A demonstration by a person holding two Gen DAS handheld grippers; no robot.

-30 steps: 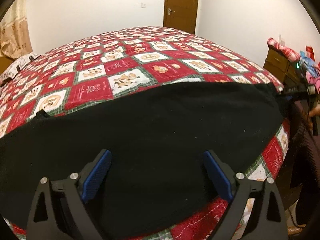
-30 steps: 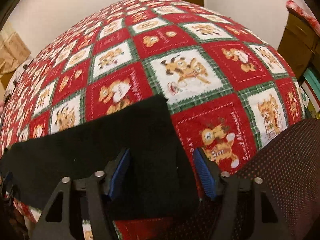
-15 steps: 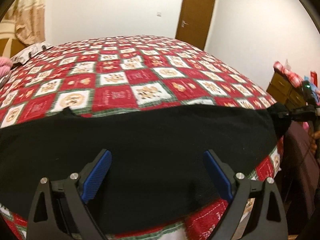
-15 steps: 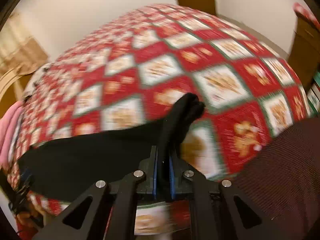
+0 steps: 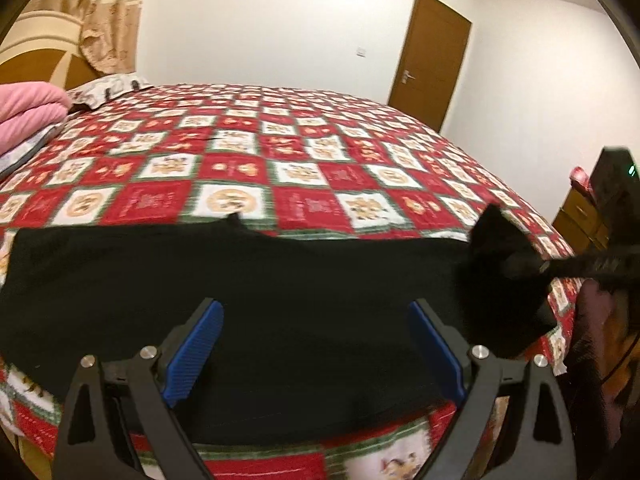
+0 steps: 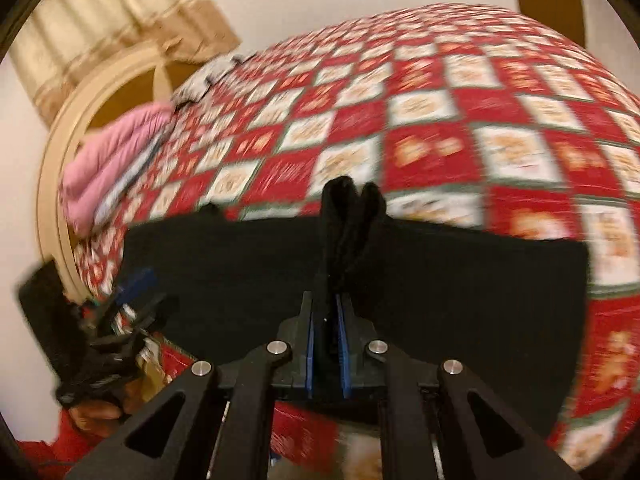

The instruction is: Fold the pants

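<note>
bed quilt (image 5: 304,184) | left tongs (image 5: 314,354) spread over pants (image 5: 280,280) | right tongs (image 6: 326,344) pinching pants

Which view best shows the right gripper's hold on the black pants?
Right wrist view: the right gripper is shut on a bunched end of the black pants. Left wrist view shows it only blurred, at the far right.

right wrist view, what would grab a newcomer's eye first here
The right hand-held gripper, bottom centre, is shut on a bunched end of the black pants, which stands up above its blue pads. Behind it the red-and-white Christmas quilt fills the bed. In the left wrist view the left hand-held gripper hangs open over the flat pants.
</note>
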